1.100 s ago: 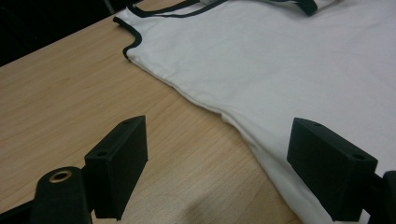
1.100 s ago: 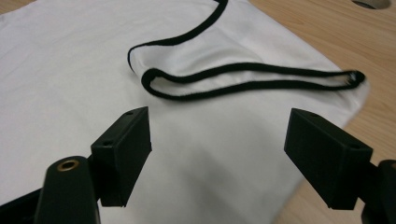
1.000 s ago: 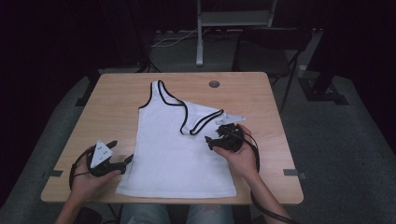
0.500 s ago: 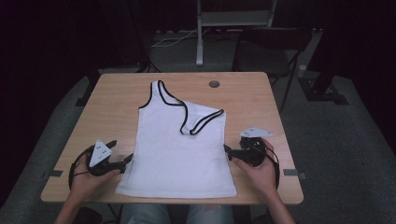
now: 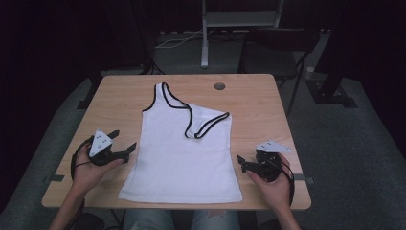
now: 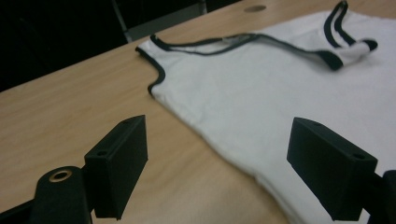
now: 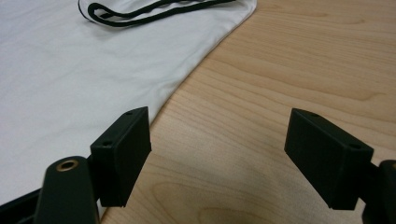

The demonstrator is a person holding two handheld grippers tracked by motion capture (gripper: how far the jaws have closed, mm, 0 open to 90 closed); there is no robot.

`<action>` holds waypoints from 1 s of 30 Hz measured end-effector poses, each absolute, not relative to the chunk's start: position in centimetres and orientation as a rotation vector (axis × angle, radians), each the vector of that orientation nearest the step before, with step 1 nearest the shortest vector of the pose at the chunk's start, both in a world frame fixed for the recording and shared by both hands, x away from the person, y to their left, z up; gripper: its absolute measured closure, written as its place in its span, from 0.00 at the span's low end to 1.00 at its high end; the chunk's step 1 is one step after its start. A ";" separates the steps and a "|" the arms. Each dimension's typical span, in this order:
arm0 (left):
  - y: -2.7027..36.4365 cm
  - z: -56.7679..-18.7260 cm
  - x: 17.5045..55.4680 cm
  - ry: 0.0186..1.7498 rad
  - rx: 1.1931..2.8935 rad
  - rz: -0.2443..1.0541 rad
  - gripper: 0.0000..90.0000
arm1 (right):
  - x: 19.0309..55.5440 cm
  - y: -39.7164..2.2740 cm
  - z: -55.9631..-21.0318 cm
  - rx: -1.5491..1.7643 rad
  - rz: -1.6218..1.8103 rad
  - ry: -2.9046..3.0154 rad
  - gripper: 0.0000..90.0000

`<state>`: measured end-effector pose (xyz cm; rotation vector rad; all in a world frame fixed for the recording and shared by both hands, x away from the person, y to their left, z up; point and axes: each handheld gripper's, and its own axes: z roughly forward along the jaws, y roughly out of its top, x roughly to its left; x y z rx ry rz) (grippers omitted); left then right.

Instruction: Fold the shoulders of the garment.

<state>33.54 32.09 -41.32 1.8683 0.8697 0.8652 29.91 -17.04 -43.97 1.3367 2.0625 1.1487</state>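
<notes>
One white tank top (image 5: pixel 184 153) flat on table (image 5: pixel 249 103), two hand-held grippers, left (image 5: pixel 125 143) and right (image 5: pixel 241 164), both jaws apart, empty

A wooden table (image 5: pixel 124 103) bears 1 white tank top (image 5: pixel 184 148).

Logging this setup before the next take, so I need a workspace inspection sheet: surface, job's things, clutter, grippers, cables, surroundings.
Surface: wooden table, round grommet hole near the far edge.
Job's things: white tank top with black trim, lying flat, one strap folded over.
Clutter: nothing seen.
Grippers: left gripper and right gripper both open, holding nothing, one at each side of the top.
Cables: black cable looping by the left hand.
Surroundings: grey floor, dark chair, metal stand.
</notes>
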 end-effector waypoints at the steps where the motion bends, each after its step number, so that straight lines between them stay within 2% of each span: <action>1: 31.9 -41.1 34.1 0.866 1.871 0.866 0.23 | 29.9 -17.1 -44.0 1.335 1.150 2.061 0.24; 11: 29.5 -38.7 40.0 0.863 1.897 0.834 0.23 | 29.5 -17.5 -44.4 1.347 1.185 2.029 0.24; 15: 28.9 -38.3 43.1 0.893 1.919 0.830 0.23 | 29.4 -17.7 -44.4 1.348 1.211 2.030 0.20; 30: 27.1 -37.8 52.2 1.036 1.942 0.730 0.23 | 29.0 -18.3 -44.4 1.352 1.256 2.010 0.20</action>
